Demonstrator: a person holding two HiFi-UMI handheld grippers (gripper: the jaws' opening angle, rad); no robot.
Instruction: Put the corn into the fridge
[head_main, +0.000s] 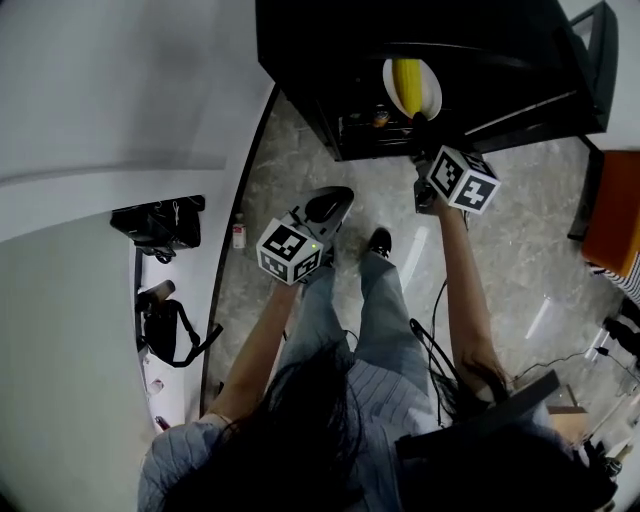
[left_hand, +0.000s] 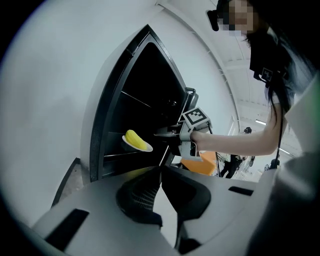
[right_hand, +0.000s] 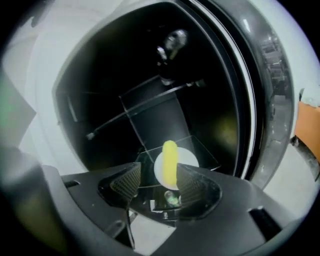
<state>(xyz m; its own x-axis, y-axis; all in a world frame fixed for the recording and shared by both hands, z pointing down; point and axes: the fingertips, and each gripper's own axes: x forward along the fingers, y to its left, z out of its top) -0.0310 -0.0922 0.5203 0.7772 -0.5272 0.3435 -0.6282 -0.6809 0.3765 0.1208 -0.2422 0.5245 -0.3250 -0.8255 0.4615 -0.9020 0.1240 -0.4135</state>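
A yellow corn cob (head_main: 407, 82) lies on a white plate (head_main: 432, 100) inside the dark open fridge (head_main: 320, 70). In the right gripper view the corn (right_hand: 170, 159) and plate (right_hand: 186, 161) rest on a glass shelf (right_hand: 202, 150) just beyond my right gripper (right_hand: 157, 175), whose jaws stand open and apart with nothing clamped. From the left gripper view, the right gripper (left_hand: 166, 133) sits just right of the plate (left_hand: 131, 145) and corn (left_hand: 136, 139). My left gripper (left_hand: 161, 170) hangs back outside the fridge, low over the floor (head_main: 330, 205), its fingertips meeting, empty.
The fridge door frame and seal (right_hand: 256, 95) run along the right. An orange object (head_main: 615, 210) stands at the right edge. Black bags (head_main: 160, 225) and a small bottle (head_main: 238, 232) sit by the white wall at left. Cables trail on the marble floor (head_main: 520, 290).
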